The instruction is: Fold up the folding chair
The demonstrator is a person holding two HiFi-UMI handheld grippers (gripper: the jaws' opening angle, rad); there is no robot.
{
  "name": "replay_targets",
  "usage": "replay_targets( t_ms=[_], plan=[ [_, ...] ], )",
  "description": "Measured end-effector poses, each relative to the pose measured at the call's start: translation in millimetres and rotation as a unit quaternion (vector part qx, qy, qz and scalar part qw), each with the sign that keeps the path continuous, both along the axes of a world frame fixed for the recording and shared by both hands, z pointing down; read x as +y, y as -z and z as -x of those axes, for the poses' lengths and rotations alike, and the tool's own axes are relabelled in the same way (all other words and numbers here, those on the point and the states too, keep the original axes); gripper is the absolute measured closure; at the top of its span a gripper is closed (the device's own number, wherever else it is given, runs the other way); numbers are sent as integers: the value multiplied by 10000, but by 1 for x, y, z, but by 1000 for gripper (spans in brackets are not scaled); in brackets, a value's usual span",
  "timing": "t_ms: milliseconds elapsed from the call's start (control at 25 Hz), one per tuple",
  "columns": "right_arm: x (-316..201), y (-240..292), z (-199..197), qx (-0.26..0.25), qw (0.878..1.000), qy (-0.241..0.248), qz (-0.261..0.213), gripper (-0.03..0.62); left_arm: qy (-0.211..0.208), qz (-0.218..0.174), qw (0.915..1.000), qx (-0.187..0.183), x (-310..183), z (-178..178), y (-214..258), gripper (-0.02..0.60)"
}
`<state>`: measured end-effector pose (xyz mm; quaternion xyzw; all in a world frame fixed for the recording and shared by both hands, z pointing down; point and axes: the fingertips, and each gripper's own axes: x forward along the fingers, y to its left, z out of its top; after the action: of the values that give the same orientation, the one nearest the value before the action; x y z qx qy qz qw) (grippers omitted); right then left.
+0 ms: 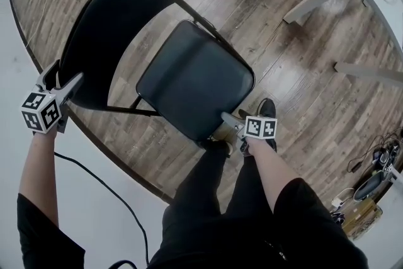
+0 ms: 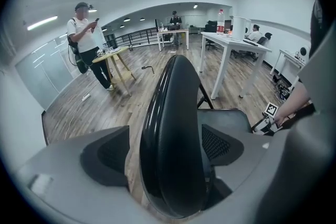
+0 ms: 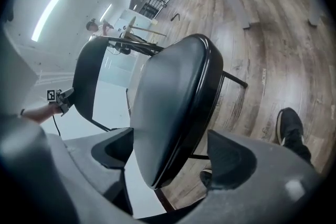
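Black folding chair (image 1: pixel 119 22), one item, standing fully unfolded on the wood-plank floor (image 1: pixel 296 85), directly ahead of the operator's legs.

- Left gripper (image 1: pixel 63 77): astride the top edge of the backrest (image 2: pixel 176 134). A sliver of floor shows beside one pad, so I read it as released, not clamping.
- Right gripper (image 1: pixel 232 126): jaws wide apart, front lip of the seat (image 3: pixel 168 107) between them, daylight on both sides. Nothing grasped.

Step in hand, my judgement: take hold, then fold. I would clench the left on the backrest first to steady the frame. Then I would close the right well onto the seat lip and swing it up toward the backrest, keeping the wrist rolling with the seat.

Surroundings:
- Shoe (image 1: pixel 267 110), just beside the right gripper; chair legs may shift toward it.
- Black cable (image 1: pixel 104 186), trailing from the left gripper.
- White table leg (image 1: pixel 315 0), well apart.
- Standing person (image 2: pixel 86 34) and small wooden table (image 2: pixel 113 57), distant.
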<state>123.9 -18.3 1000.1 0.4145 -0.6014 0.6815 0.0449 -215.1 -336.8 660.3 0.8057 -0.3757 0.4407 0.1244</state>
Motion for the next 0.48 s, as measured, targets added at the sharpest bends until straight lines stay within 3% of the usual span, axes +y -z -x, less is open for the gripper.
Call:
replay_targets(
  t_ms=[480],
  plan=[
    [-23, -20, 3, -663, 9962, -538, -168, 163, -718, 421, 9964, -155, 8, -15, -21, 149]
  ],
)
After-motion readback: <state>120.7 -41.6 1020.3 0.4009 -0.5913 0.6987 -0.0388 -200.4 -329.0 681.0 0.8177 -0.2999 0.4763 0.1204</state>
